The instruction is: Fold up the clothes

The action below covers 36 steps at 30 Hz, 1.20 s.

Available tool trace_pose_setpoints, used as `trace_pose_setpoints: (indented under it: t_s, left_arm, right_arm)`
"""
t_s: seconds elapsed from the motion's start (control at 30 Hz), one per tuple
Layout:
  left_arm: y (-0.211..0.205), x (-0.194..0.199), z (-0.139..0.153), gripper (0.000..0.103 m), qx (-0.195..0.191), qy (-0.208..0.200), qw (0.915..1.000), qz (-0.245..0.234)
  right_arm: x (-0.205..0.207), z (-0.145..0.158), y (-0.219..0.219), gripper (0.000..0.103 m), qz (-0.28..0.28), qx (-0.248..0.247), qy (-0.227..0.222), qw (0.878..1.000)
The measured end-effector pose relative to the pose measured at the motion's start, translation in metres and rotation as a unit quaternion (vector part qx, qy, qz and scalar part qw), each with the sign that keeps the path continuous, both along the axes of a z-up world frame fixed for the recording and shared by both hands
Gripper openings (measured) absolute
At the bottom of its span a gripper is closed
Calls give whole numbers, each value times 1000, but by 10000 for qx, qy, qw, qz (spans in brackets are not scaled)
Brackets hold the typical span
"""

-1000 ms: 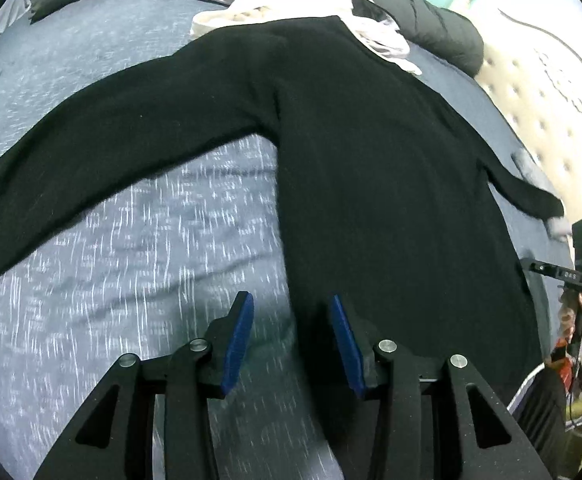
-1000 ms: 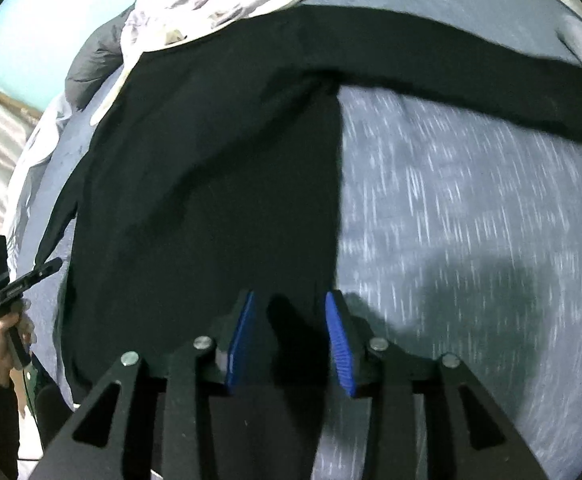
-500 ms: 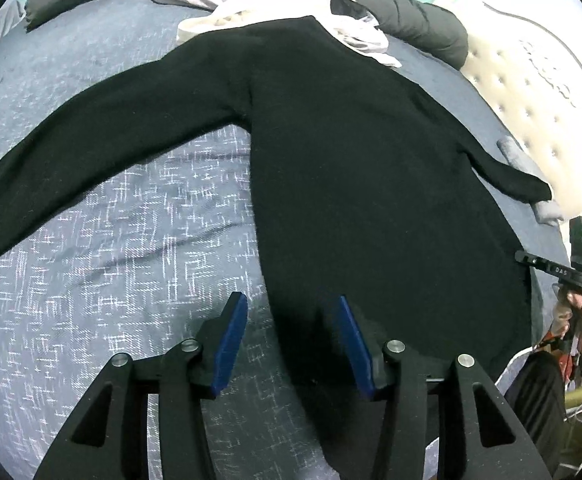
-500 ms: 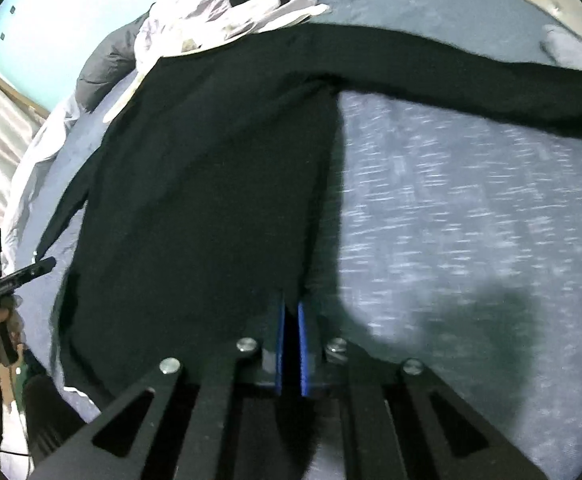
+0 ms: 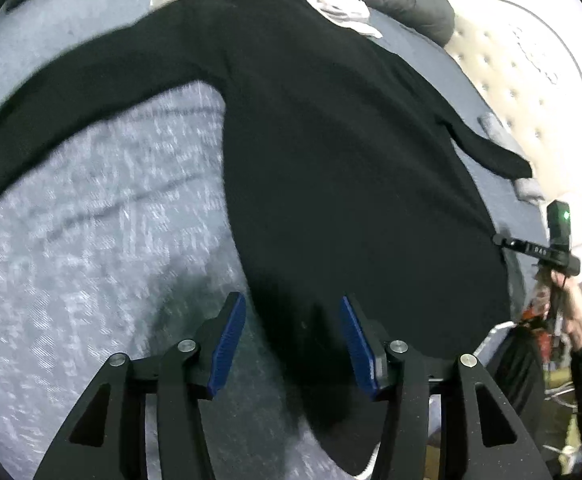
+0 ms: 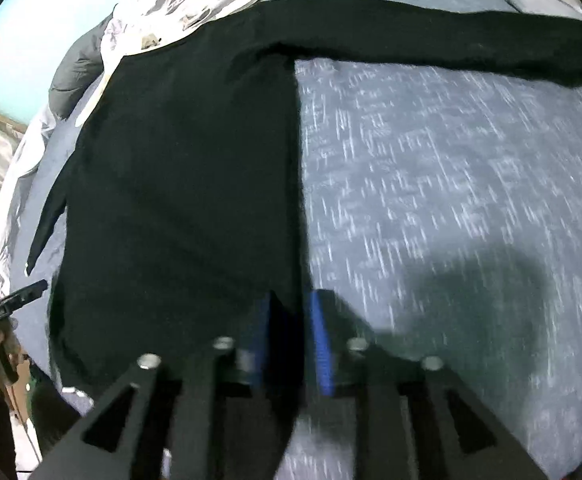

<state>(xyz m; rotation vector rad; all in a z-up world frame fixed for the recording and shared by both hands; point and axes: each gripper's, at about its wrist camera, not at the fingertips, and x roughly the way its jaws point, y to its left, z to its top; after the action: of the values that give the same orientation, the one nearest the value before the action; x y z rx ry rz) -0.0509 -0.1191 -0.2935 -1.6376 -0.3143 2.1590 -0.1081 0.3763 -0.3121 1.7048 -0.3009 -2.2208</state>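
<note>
Black, long-sleeved knit sweater (image 5: 331, 152) lies spread flat on the grey-blue speckled bed cover (image 5: 91, 240), sleeves out to both sides. At its lower hem, the left hand-held gripper (image 5: 293, 336) stands parted with the cloth's side edge between its blue pads, untouched. The right hand-held gripper (image 6: 291, 344) has just been opening, hem edge loose between its jaws.

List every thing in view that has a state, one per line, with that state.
black sweater: spread flat on the bed, sleeves out to both sides, unfolded.
left gripper: open, jaws just widening, sweater's hem corner between them.
right gripper: jaws apart, just reopening, sweater's side edge between them.
pile of light clothes: crumpled, unfolded.
bed: covered by a grey patterned sheet.
</note>
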Motion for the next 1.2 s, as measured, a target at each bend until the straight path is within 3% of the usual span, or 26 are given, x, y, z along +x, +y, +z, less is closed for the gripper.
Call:
trace_pose_setpoints:
  t_s: [0.17, 0.6, 0.63, 0.67, 0.7, 0.73, 1.0, 1.2]
  left_arm:
    - [9, 10, -17, 55, -36, -307, 9994, -180]
    - [15, 57, -32, 54, 349, -687, 9968, -215]
    - [16, 60, -32, 48, 329, -673, 9969, -252]
    - [18, 63, -31, 29, 296, -653, 9970, -303]
    - [20, 65, -29, 19, 264, -618, 9971, -344]
    - [22, 67, -27, 7, 230, -574, 9974, -380]
    - [20, 81, 17, 5, 46, -146, 9978, -645]
    - [22, 79, 8, 5, -16, -284, 9981, -550]
  right_arm:
    - [19, 8, -7, 34, 351, -115, -225, 9991]
    - [56, -5, -18, 36, 391, -307, -601, 9970]
    - [56, -5, -21, 35, 414, -287, -569, 9971]
    - [56, -5, -25, 28, 436, -267, -537, 9972]
    - [57, -4, -30, 10, 471, -253, -488, 9974]
    - [58, -2, -34, 6, 514, -220, -438, 9975]
    - [75, 29, -27, 5, 774, -97, -115, 9969]
    - [87, 4, -29, 4, 819, 108, -309, 9961]
